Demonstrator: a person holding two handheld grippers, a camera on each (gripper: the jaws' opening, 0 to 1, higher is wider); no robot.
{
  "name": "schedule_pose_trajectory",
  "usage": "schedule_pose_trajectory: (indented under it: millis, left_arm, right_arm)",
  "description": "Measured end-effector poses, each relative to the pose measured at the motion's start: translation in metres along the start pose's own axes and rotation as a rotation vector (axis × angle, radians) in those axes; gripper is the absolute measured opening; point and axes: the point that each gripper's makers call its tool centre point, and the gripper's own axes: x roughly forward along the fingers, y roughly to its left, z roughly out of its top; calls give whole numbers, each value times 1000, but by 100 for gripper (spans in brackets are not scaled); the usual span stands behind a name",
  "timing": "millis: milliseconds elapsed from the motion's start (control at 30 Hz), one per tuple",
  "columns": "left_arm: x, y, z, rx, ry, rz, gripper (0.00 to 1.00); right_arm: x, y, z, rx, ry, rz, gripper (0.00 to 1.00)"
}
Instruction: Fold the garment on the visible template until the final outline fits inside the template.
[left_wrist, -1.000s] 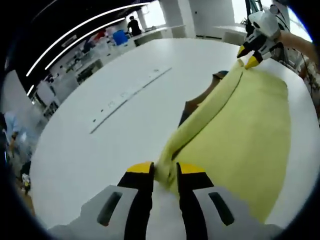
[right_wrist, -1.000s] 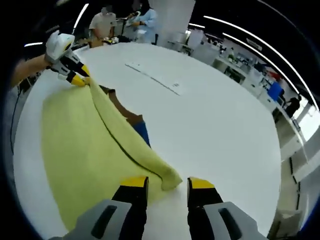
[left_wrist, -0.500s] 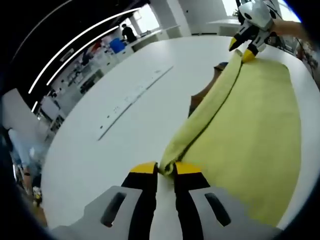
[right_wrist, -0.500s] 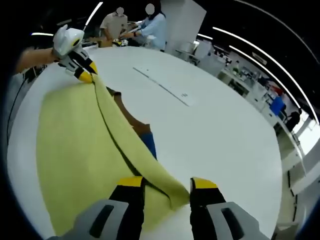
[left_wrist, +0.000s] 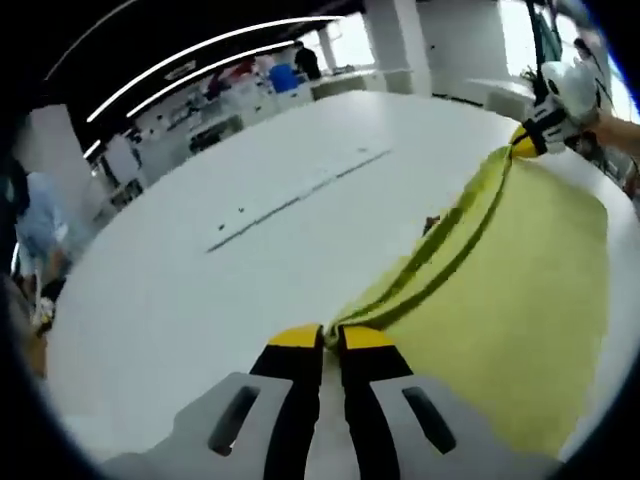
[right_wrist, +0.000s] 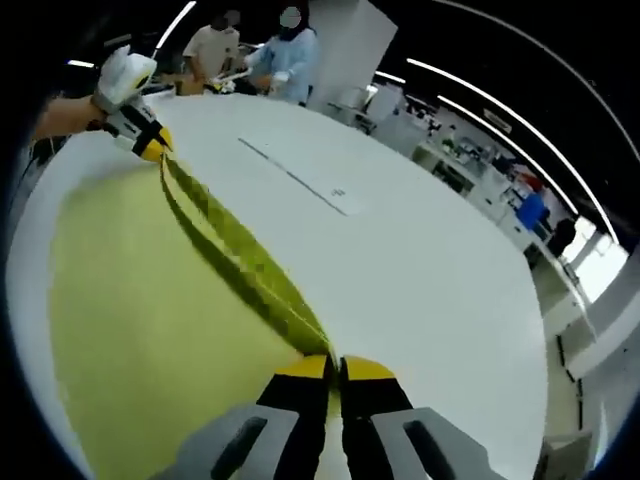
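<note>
A yellow garment (left_wrist: 510, 300) lies on the white round table (left_wrist: 180, 300). One folded edge is pulled taut in a line between the two grippers. In the left gripper view, my left gripper (left_wrist: 322, 338) is shut on the near end of that edge. The right gripper (left_wrist: 522, 145) holds the far end at the upper right. A small brown bit of the template (left_wrist: 432, 222) peeks out beside the fold. In the right gripper view, my right gripper (right_wrist: 335, 368) is shut on the garment (right_wrist: 140, 310), and the left gripper (right_wrist: 152, 148) pinches the far corner.
A long thin marked strip (left_wrist: 300, 195) (right_wrist: 295, 178) lies on the table beyond the garment. Two people (right_wrist: 215, 45) stand at the table's far side. Benches with equipment line the room's edge (right_wrist: 480, 140). Bare table (right_wrist: 430, 270) spreads to the right of the fold.
My right gripper has gone from open to shut on the garment's edge. The edge is now lifted and stretched taut, and the brown and blue template is mostly covered.
</note>
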Motion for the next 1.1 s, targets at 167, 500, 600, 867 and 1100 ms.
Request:
schedule_pose_trajectory:
  millis: [167, 500, 600, 867, 1100]
  left_arm:
    - [4, 5, -2, -164, -8, 11, 4]
    - [-7, 6, -3, -158, -6, 31, 13]
    - [-16, 0, 1, -138, -25, 6, 20]
    - [-41, -18, 0, -147, -20, -86, 35]
    - [-65, -34, -5, -213, -65, -169, 43]
  right_arm:
    - [3, -5, -1, 119, 1, -19, 2]
    - [-15, -14, 5, 426, -21, 4, 24]
    - [-25, -7, 5, 462, -17, 46, 31]
    - [-53, 18, 2, 504, 28, 135, 42]
    - [-82, 35, 3, 474, 41, 169, 43]
